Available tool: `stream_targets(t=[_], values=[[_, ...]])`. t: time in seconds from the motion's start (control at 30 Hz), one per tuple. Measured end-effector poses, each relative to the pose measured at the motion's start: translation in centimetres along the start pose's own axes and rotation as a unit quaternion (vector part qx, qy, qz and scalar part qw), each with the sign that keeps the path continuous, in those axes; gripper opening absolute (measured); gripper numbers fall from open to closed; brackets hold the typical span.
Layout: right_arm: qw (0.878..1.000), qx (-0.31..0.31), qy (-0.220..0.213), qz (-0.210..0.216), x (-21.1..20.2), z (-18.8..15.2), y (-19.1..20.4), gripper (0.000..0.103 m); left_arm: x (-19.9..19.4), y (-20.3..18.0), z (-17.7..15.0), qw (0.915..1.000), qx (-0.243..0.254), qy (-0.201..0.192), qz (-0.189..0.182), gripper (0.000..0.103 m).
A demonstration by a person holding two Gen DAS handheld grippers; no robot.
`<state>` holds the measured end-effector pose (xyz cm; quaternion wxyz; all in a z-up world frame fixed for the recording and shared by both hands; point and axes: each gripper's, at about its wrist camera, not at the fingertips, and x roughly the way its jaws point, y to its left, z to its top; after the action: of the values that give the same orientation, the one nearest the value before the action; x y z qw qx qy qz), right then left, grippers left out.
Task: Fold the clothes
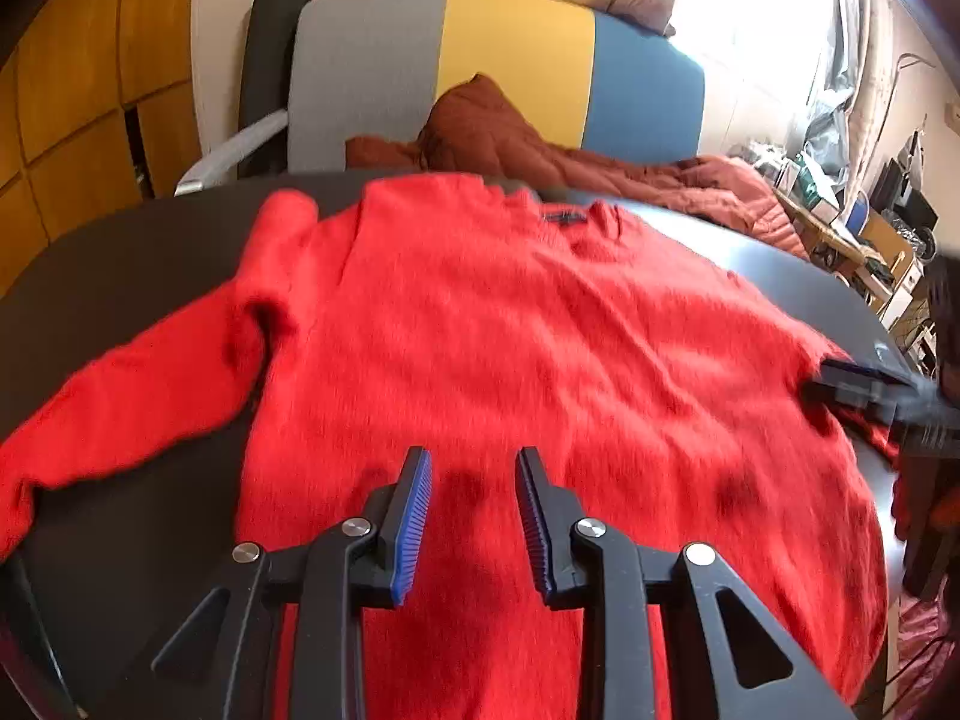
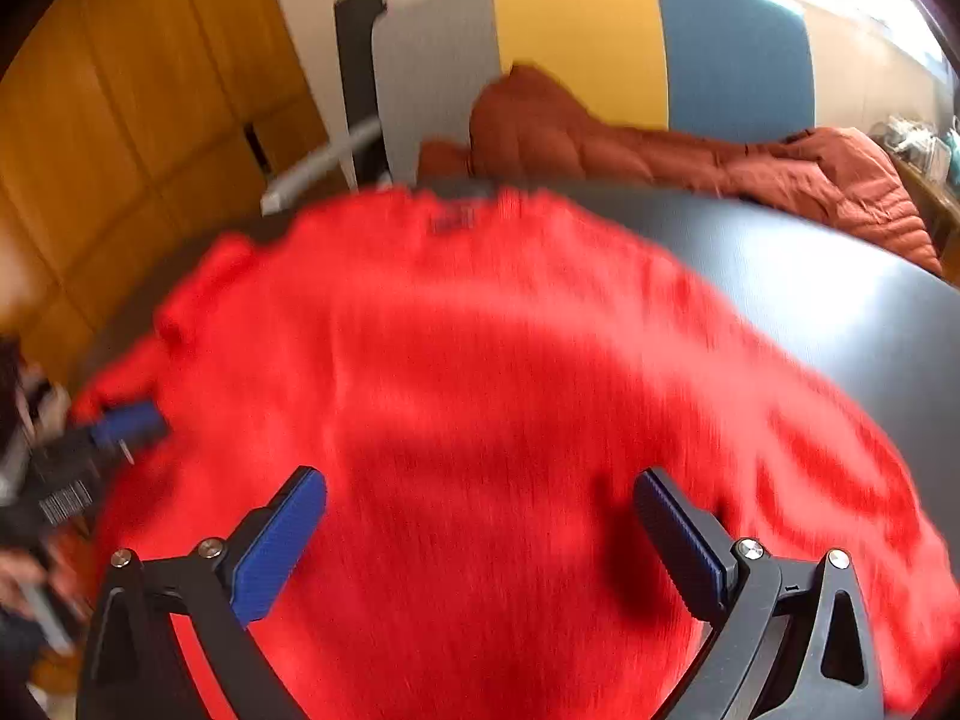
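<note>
While a red sweater (image 1: 510,360) is spread flat across the dark bench (image 1: 150,240) — collar toward a striped chair (image 1: 510,60) — both grippers are held above its near hem. Left gripper (image 1: 474,468) jaws stand narrowly apart, empty; right gripper (image 2: 480,492) jaws gape wide, empty. Bare bench is left along the far right edge.

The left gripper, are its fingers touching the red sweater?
Cannot tell. In the left wrist view the left gripper has nothing between its fingers above the red sweater; no gap or contact shows.
</note>
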<state>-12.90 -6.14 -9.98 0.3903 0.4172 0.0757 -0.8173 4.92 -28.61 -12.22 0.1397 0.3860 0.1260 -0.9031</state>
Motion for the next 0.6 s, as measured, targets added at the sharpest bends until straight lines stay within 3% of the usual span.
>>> stream_targets(t=[0.07, 0.17, 0.23, 0.3, 0.33, 0.43, 0.6], values=[[1.000, 0.014, -0.014, 0.013, 0.5, 2.5, -0.6, 0.103, 0.8, -0.1, 1.0, 0.9999, 0.007, -0.007, 0.002, 0.029], [1.000, 0.020, 0.002, -0.005, 4.0, 5.8, -1.6, 0.101, 2.8, -0.1, 2.5, 0.9998, 0.015, -0.002, 0.010, 0.029], [0.999, 0.015, 0.027, -0.029, 6.7, 7.2, -2.4, 0.093, 4.3, 0.1, 2.8, 0.9997, 0.016, 0.011, 0.016, 0.029], [0.997, 0.011, 0.062, -0.046, 9.4, 8.1, -2.9, 0.078, 5.6, 0.4, 2.9, 0.9993, 0.020, 0.022, 0.022, 0.029], [0.995, 0.006, 0.078, -0.065, 10.8, 8.5, -3.2, 0.076, 6.2, 0.5, 2.7, 0.9991, 0.022, 0.027, 0.025, 0.029], [0.993, -0.005, 0.070, -0.093, 12.5, 9.6, -3.7, 0.079, 7.1, 1.0, 2.4, 0.9993, 0.018, 0.026, 0.018, 0.030], [0.992, -0.005, 0.034, -0.121, 14.5, 10.7, -4.5, 0.101, 8.2, 0.9, 3.0, 0.9992, 0.018, 0.025, 0.024, 0.032]])
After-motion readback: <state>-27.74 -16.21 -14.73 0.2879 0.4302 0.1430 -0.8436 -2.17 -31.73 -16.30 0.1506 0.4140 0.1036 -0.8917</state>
